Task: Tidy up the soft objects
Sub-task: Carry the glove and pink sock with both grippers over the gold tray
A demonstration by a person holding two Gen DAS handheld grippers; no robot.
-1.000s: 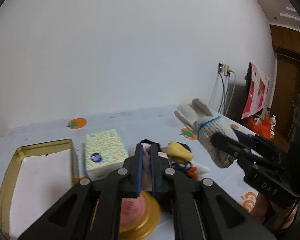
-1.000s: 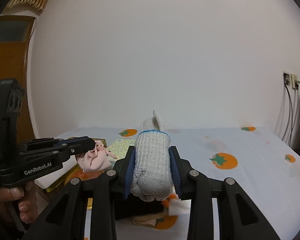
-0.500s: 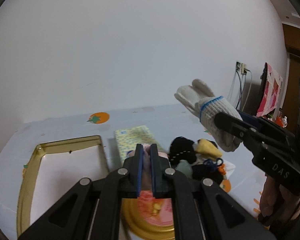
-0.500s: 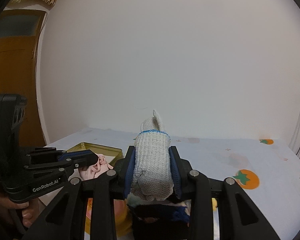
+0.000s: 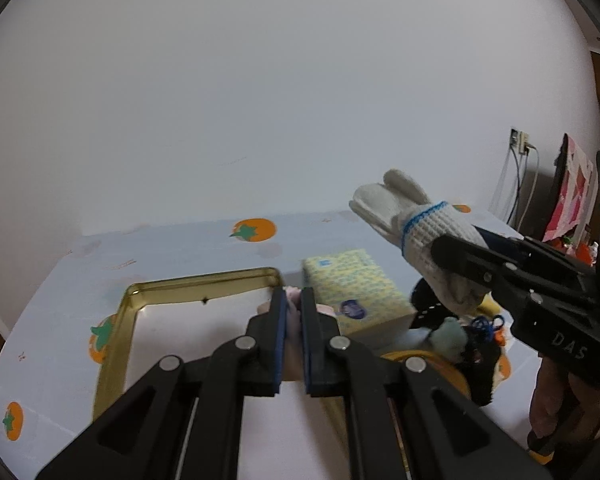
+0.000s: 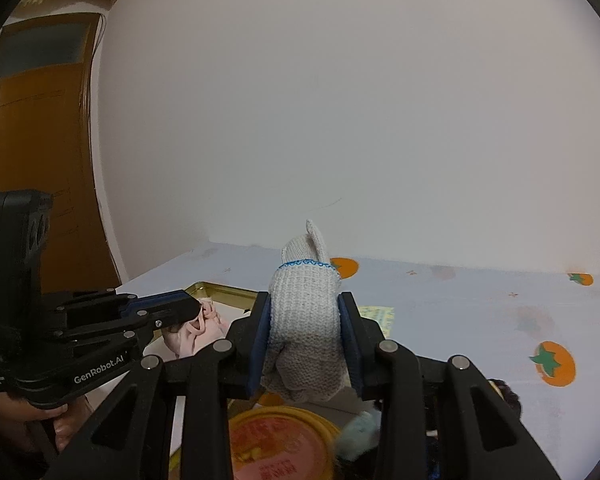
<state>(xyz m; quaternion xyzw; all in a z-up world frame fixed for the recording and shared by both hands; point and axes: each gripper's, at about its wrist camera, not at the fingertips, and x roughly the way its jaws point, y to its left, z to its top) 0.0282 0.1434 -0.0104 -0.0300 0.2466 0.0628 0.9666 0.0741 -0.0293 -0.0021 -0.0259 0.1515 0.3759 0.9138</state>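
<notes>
Both grippers have swung toward the gold tray (image 5: 112, 344): left gripper (image 5: 293, 304) clenched on pink cloth (image 6: 196, 330), right gripper (image 6: 305, 322) grasping knit glove (image 6: 304, 320), likely for stowing.

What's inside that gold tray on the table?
The gold tray shows only a bare white floor. Its near part is hidden behind the left hand-held gripper, which holds a pink cloth.
</notes>
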